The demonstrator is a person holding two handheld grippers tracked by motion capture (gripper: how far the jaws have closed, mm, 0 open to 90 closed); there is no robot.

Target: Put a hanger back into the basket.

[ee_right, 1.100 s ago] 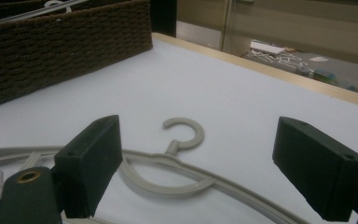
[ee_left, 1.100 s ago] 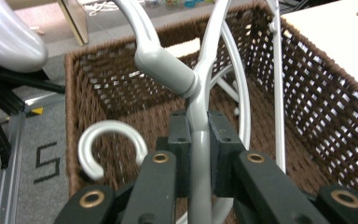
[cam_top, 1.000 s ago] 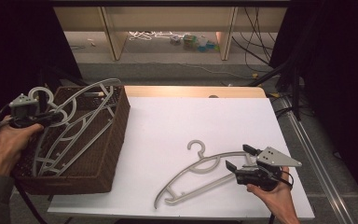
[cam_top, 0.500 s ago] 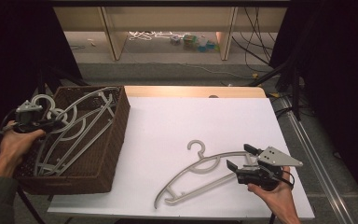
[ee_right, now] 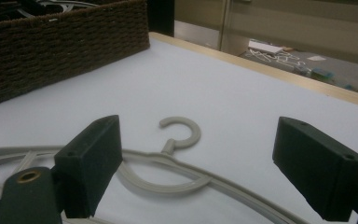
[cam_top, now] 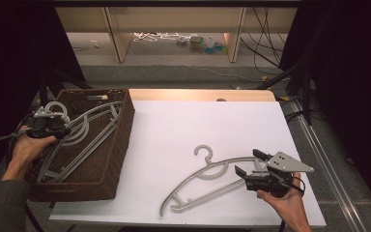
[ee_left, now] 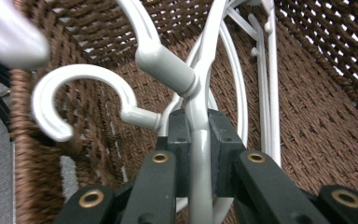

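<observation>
**Left tongs clamped on a hanger in the basket; right tongs released over the table hanger**

The white table top (cam_top: 188, 121) lay bare across its middle and far half, with free room from the wicker basket (cam_top: 116, 145) at 9 o'clock to the right edge at 3 o'clock. The basket's near corner overhung the table's left edge.

The left gripper (cam_top: 53, 126) was clenched on the stem of a white plastic hanger (ee_left: 200, 84) just below its hook neck, the jaws pressed against both sides of the bar. A second hook (ee_left: 70, 105) curled just beside it, at 10 o'clock of the jaws, inside the basket's weave.

The right gripper (cam_top: 251, 163) sat at 5 o'clock on the table with its jaws spread wide. The grey hanger (cam_top: 207, 176) lay flat on the table, its long arm running between and under those jaws, its hook (ee_right: 181, 128) pointing to 12 o'clock beyond them.

Against half a second earlier, the left hand (cam_top: 26, 147) had carried its hanger a little lower and nearer the basket's left wall; the right gripper and the grey hanger had kept their places.
</observation>
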